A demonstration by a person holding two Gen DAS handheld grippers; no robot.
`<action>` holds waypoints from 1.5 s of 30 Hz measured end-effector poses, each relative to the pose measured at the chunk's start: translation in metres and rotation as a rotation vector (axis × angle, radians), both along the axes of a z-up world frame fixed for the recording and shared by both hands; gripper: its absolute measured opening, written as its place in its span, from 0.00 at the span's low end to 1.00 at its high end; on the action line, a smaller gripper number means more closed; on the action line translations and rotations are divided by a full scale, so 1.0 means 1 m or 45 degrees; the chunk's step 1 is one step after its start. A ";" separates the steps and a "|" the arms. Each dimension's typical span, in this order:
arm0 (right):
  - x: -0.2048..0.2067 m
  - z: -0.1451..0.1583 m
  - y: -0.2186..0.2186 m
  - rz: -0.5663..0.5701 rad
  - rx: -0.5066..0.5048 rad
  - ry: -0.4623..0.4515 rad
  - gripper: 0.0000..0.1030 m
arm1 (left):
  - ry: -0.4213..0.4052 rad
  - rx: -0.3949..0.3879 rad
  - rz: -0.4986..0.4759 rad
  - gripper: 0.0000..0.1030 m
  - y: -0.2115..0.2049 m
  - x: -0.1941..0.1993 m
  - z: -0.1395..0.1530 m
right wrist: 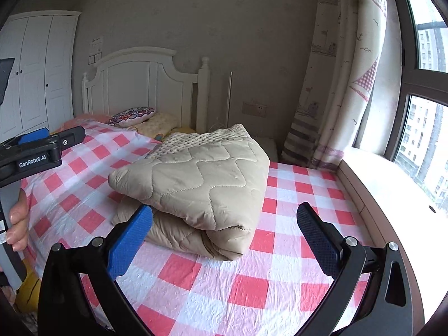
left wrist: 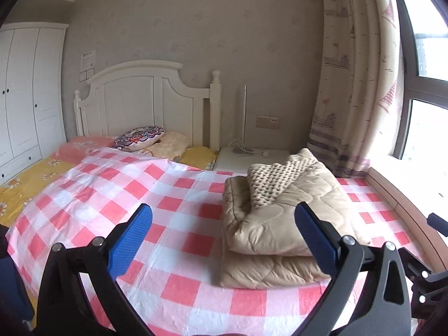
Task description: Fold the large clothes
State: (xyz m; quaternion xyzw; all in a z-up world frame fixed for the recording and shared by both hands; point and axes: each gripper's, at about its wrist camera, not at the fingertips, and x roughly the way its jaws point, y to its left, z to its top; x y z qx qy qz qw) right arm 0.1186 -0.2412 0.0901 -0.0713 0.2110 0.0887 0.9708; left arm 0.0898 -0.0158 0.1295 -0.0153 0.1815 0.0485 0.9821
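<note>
1. Already the beige quilted garment [right wrist: 193, 190] sits as a thick, layered bundle on the red-and-white checked cloth [right wrist: 212, 285] that covers the bed, toward the window side. To me the folding looks finished or very close to it.

2. Its layers are stacked one on another, the knitted cream lining [left wrist: 273, 182] showing at the far end, near the bedside table [left wrist: 252, 156]. The upper layer lies a little askew over the lower one, so a final squaring-up or pat-down may be all that is left; that is my guess only.

3. Nothing else waiting to be folded shows on the cloth; only the pillows [left wrist: 156, 140] lie at the head of the bed.

4. The left gripper [left wrist: 224, 240] hangs above the near edge of the bed, pointing toward the headboard [left wrist: 145, 98]. Its blue pads [left wrist: 130, 240] are spread wide with nothing between them. The bundle lies under its right-hand finger and ahead of it; whether they touch I cannot say.

5. The right gripper [right wrist: 225, 238] is held low and close behind the bundle's near corner, fingers likewise wide apart and gripping nothing.

6. From the right wrist view, the person's hand [right wrist: 18, 221] wraps the handle of the left tool at the frame's left edge, level with the bundle and beside it.
</note>
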 end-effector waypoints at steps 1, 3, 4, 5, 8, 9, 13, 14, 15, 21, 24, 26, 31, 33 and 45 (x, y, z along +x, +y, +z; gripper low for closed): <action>-0.007 0.003 0.002 0.001 0.001 -0.006 0.96 | -0.010 0.019 0.000 0.98 -0.003 -0.004 0.002; -0.006 0.005 0.003 0.009 0.005 -0.018 0.96 | -0.023 0.048 0.013 0.98 -0.007 -0.013 0.004; -0.012 0.007 0.006 0.014 0.005 -0.022 0.96 | -0.026 0.063 0.031 0.98 -0.009 -0.016 0.005; -0.012 0.007 0.007 0.020 0.004 -0.022 0.96 | -0.035 0.076 0.034 0.98 -0.010 -0.019 0.006; -0.016 0.006 0.011 0.030 -0.004 -0.018 0.96 | -0.030 0.082 0.023 0.98 -0.009 -0.021 0.006; -0.016 0.005 0.011 0.033 -0.006 -0.015 0.96 | -0.026 0.081 0.021 0.98 -0.009 -0.022 0.006; -0.017 0.005 0.013 0.038 -0.010 -0.014 0.96 | -0.010 0.079 0.013 0.98 -0.009 -0.020 0.002; -0.017 0.005 0.013 0.037 -0.010 -0.015 0.96 | -0.009 0.079 0.012 0.98 -0.009 -0.020 0.002; -0.017 0.005 0.013 0.034 -0.008 -0.017 0.96 | -0.007 0.080 0.013 0.98 -0.009 -0.020 0.001; -0.017 0.005 0.012 0.028 -0.003 -0.014 0.96 | 0.002 0.079 0.004 0.98 -0.010 -0.020 -0.001; -0.017 0.005 0.012 0.029 -0.002 -0.016 0.96 | 0.003 0.080 -0.001 0.98 -0.011 -0.020 -0.001; -0.017 0.005 0.013 0.029 -0.002 -0.019 0.96 | 0.003 0.081 -0.006 0.98 -0.011 -0.020 -0.001; -0.018 0.005 0.013 0.029 -0.001 -0.021 0.96 | 0.000 0.082 -0.013 0.98 -0.012 -0.021 -0.001; -0.018 0.005 0.013 0.029 -0.001 -0.021 0.96 | 0.000 0.081 -0.015 0.98 -0.013 -0.022 0.000; -0.015 0.001 0.016 0.038 -0.009 -0.004 0.96 | -0.009 0.078 -0.038 0.98 -0.016 -0.022 -0.001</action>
